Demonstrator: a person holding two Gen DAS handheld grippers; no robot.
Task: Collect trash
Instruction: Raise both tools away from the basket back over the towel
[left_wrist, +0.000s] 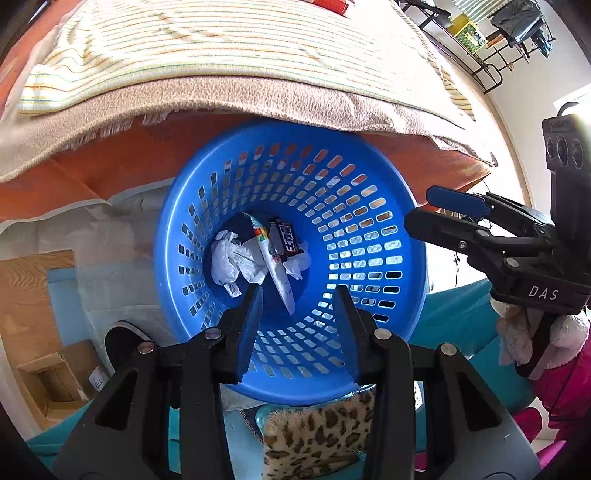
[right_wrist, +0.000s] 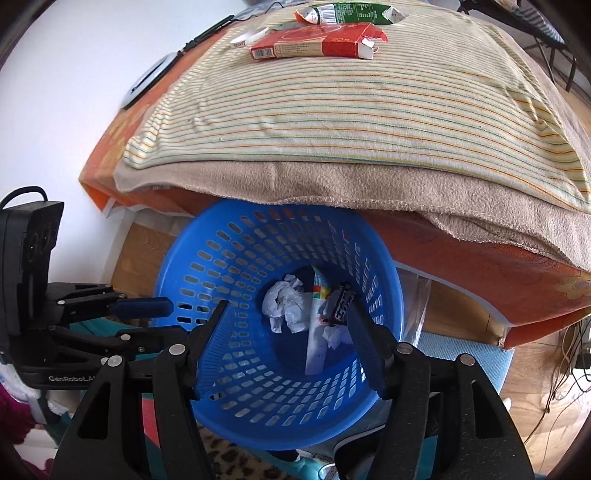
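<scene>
On the striped cloth (right_wrist: 351, 118) at upper centre lay a red carton (right_wrist: 314, 46), long axis across the frame, well beyond the blue basket (right_wrist: 192, 258) over which you held your right gripper (right_wrist: 288, 325) and left gripper (left_wrist: 299, 299), both parted and empty.

A: What furniture fills the upper field?
B: A bed (right_wrist: 480, 266) with an orange floral sheet, topped by a beige blanket (right_wrist: 332, 184) and a striped cloth (right_wrist: 351, 110).

A: What surrounds the bed?
B: A white wall (right_wrist: 55, 92) to its left, wooden flooring (right_wrist: 535, 387) below its right corner, a black metal rack (left_wrist: 480, 44) beyond its far side. Daylight is bright.
</scene>
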